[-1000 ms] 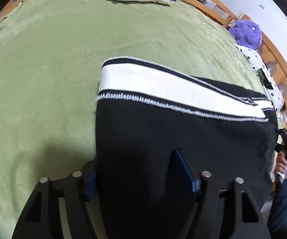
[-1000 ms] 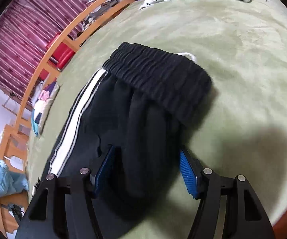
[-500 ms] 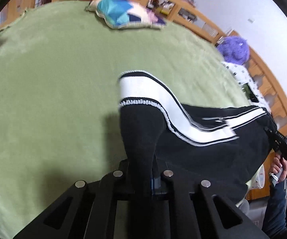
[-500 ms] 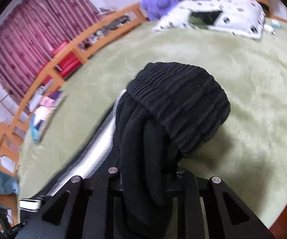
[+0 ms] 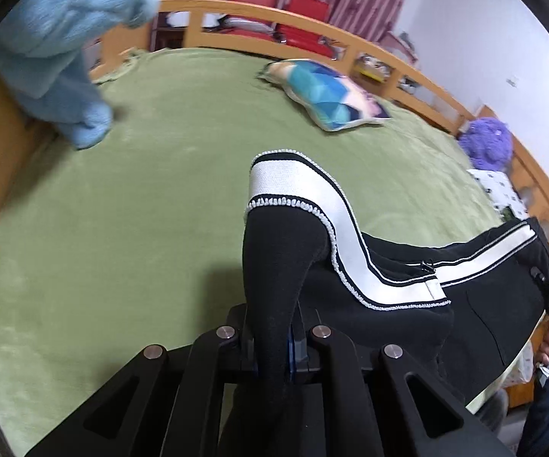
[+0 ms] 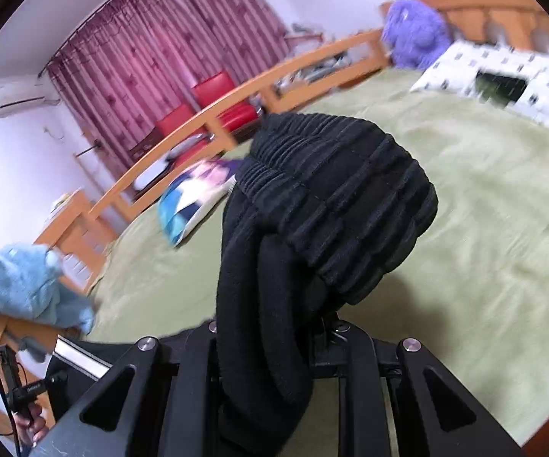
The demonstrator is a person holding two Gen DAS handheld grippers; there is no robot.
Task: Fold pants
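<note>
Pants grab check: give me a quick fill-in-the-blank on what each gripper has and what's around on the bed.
1. The left gripper is shut on the pants at the ____ end.
2. The right gripper pinches the ribbed ____.
3. The stripe down the pants is ____.
4. The plush toy by the headboard is ____.

Missing words: cuff; waistband; white; purple

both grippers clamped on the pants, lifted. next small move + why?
Probably carry the left gripper with its cuff end toward the waistband held by the right gripper: both are shut on the pants, which hang lifted above the green blanket, unfolded.
</note>
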